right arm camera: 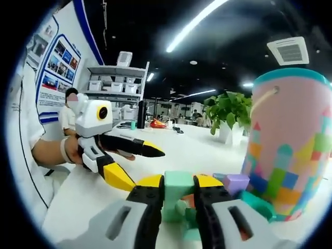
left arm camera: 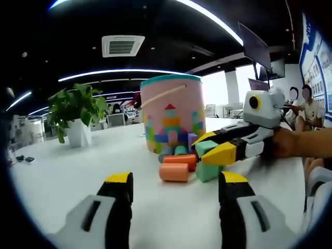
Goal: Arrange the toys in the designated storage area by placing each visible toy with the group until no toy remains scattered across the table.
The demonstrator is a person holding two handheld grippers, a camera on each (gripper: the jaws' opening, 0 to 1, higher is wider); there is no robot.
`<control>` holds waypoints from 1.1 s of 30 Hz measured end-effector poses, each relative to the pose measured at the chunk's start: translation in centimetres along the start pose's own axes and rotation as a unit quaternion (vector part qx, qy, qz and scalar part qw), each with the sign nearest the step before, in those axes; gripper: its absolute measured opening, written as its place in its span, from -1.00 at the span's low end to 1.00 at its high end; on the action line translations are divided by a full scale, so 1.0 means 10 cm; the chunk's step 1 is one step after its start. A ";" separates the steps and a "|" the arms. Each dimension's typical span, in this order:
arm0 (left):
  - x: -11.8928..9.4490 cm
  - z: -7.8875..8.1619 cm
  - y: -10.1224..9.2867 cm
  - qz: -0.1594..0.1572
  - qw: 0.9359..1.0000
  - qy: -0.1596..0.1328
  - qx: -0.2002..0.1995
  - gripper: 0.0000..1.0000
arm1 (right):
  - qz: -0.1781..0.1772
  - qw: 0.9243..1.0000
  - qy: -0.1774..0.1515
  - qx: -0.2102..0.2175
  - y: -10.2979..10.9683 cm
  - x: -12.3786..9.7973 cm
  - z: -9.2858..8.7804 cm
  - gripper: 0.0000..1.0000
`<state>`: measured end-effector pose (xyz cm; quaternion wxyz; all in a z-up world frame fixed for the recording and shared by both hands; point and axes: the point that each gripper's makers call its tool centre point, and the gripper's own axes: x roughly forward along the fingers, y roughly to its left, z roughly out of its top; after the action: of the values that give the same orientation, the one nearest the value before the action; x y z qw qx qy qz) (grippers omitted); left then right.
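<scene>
In the left gripper view, the left hand-held gripper (left arm camera: 175, 194) hung over the white counter (left arm camera: 78, 171) with its jaws spread apart and nothing between them. Ahead, at about 12 o'clock, the pink toy bucket (left arm camera: 173, 111) stood upright. The block pile (left arm camera: 184, 158) lay at its foot, an orange cylinder (left arm camera: 174, 171) nearest the camera. The right hand-held gripper (left arm camera: 220, 148) came in from 3 o'clock, its yellow tips clamped on a green block (left arm camera: 206, 147) at the pile's edge. A potted plant (left arm camera: 77, 114) stood at 10 o'clock.

In the right gripper view, the jaws pinched that green block (right arm camera: 179, 193), a purple block (right arm camera: 236, 182) just beside it at 3 o'clock.
</scene>
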<state>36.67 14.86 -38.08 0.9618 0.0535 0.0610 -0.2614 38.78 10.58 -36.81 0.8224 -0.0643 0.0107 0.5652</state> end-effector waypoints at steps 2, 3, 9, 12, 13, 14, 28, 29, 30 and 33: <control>0.00 0.00 0.01 -0.001 1.000 -0.002 -0.002 0.35 | -0.004 1.000 -0.004 0.006 -0.03 -0.01 0.02 -0.56; 0.00 0.00 0.01 -0.001 1.000 -0.002 -0.003 0.34 | -0.007 1.000 -0.009 0.014 -0.06 -0.01 0.04 -0.56; 0.01 0.00 0.02 -0.005 1.000 -0.003 -0.002 0.32 | -0.034 0.999 -0.019 0.031 -0.21 -0.07 0.06 -0.57; 0.02 0.01 0.04 -0.007 1.000 -0.004 -0.009 0.33 | -0.034 0.998 -0.025 0.039 -0.23 -0.11 0.10 -0.57; 0.02 0.01 0.04 -0.007 1.000 -0.004 -0.010 0.34 | -0.034 0.998 -0.029 0.044 -0.22 -0.13 0.14 -0.57; 0.02 0.01 0.04 -0.008 1.000 -0.005 -0.010 0.34 | -0.035 0.998 -0.029 0.049 -0.22 -0.13 0.15 -0.57; 0.07 0.01 0.10 -0.007 1.000 -0.005 -0.014 0.34 | -0.056 0.997 -0.060 0.004 -0.33 -0.41 1.31 -0.57; 0.08 0.01 0.11 -0.007 1.000 -0.004 -0.013 0.33 | -0.059 0.996 -0.065 0.004 -0.38 -0.44 1.43 -0.57; 0.08 0.02 0.11 -0.007 1.000 -0.004 -0.013 0.32 | -0.063 0.996 -0.069 0.003 -0.44 -0.47 1.55 -0.57; 0.06 0.02 0.08 -0.006 1.000 -0.004 -0.014 0.31 | -0.096 0.993 -0.073 -0.014 -0.70 -0.55 1.88 -0.57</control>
<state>37.59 15.19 -37.87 0.9611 0.0386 0.0607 -0.2666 42.27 5.26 -17.01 0.8702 -0.0350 -0.0638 0.4873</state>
